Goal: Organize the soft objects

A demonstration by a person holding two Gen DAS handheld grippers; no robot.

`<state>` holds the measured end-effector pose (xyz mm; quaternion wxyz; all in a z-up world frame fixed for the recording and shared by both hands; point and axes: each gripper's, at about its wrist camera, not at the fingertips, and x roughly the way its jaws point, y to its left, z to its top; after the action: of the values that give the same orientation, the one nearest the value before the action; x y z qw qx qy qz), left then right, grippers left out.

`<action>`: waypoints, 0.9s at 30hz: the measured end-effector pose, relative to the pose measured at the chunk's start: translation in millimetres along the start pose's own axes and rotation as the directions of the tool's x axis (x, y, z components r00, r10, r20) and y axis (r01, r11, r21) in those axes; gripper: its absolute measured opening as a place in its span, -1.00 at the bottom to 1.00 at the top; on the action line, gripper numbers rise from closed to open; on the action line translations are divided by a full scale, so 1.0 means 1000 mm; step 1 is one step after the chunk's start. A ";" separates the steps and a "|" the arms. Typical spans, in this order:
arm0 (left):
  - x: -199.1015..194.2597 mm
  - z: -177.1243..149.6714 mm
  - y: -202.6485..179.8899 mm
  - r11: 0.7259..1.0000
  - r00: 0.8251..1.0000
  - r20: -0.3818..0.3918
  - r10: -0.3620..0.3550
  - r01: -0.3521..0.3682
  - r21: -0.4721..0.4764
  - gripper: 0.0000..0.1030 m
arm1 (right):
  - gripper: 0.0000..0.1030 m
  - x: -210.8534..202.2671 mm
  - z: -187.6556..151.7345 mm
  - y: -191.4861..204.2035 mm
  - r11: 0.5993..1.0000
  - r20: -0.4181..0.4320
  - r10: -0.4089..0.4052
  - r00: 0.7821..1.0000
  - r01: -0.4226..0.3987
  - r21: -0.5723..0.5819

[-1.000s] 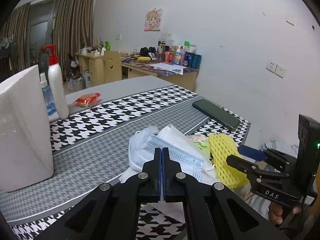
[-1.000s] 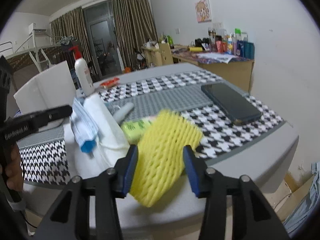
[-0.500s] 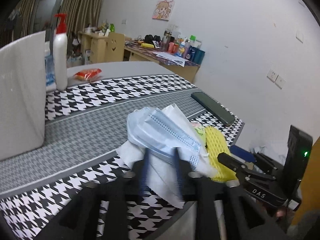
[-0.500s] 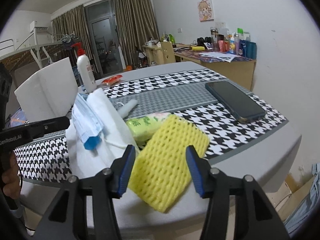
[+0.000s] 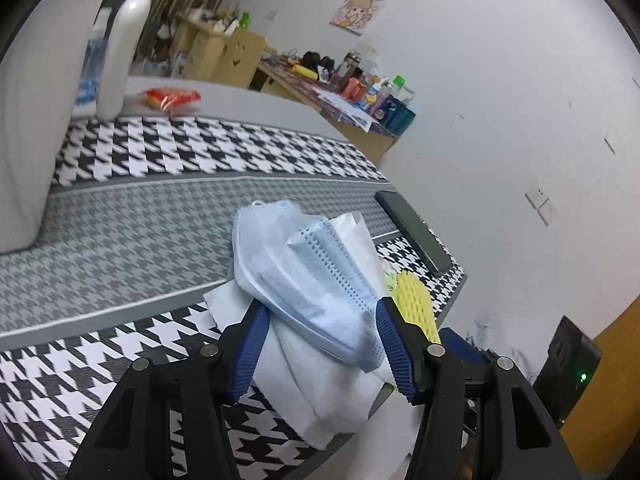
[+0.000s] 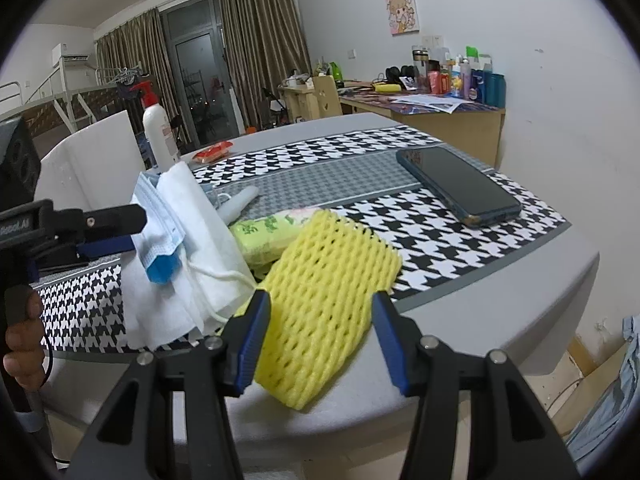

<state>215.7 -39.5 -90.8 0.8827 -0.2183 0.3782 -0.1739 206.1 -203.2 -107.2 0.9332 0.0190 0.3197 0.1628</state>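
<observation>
Left wrist: left gripper (image 5: 320,334) opening around blue masks (image 5: 304,276); right gripper (image 6: 320,332) half-wide around yellow foam net (image 6: 328,296).

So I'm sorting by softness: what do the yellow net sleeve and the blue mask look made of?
Yellow net sleeve: looks like foam mesh, matte, with open diamond-shaped holes. Blue mask: probably non-woven fabric, matte, pleated, with a dotted seam along its edge.

I'm working in a lived-in bedroom: curtains (image 6: 256,48), loft bed (image 6: 60,92) (metal-railed), cluttered desk (image 6: 432,100), cartoon poster (image 6: 403,12).
</observation>
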 end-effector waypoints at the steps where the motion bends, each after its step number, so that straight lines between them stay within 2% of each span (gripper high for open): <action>1: 0.002 0.001 0.000 1.000 1.000 -0.005 -0.006 0.006 -0.008 -0.02 | 0.11 0.000 0.000 -0.001 1.000 0.001 0.001 1.000 -0.001 0.001; 5: 0.005 0.000 -0.002 1.000 1.000 -0.006 0.012 -0.013 -0.017 -0.57 | 0.11 0.000 -0.001 -0.003 1.000 0.001 -0.003 1.000 0.003 0.003; 6: 0.004 0.000 -0.002 1.000 1.000 0.001 0.012 -0.012 -0.015 -0.60 | 0.11 -0.001 -0.001 -0.004 1.000 0.000 -0.004 1.000 0.004 0.004; 8: 0.002 0.001 -0.004 1.000 1.000 0.010 0.004 -0.004 -0.013 -0.81 | 0.11 -0.003 -0.002 -0.005 1.000 0.004 -0.005 1.000 0.005 0.003; 19: -0.030 0.009 -0.026 0.992 0.994 0.102 0.037 -0.048 0.113 -0.84 | 0.11 -0.002 -0.003 -0.005 0.998 -0.017 -0.058 0.998 0.058 -0.002; 21: -0.032 0.007 -0.028 0.988 0.992 0.110 0.062 -0.077 0.137 -0.84 | 0.26 -0.002 -0.003 -0.004 0.998 -0.017 -0.060 0.998 0.060 -0.003; 24: -0.036 0.002 -0.029 0.982 0.991 0.115 0.071 -0.090 0.164 -0.84 | 0.38 -0.006 -0.002 -0.002 0.997 0.002 -0.081 0.997 0.081 -0.020; 27: -0.041 -0.002 -0.031 0.979 0.991 0.117 0.061 -0.082 0.186 -0.84 | 0.41 -0.004 -0.003 0.001 0.996 -0.005 -0.085 0.996 0.085 -0.036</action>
<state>182.9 -47.0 -51.2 0.9249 -0.1284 0.3177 -0.1648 200.9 -203.9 -107.2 0.9386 -0.0119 0.3201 0.1285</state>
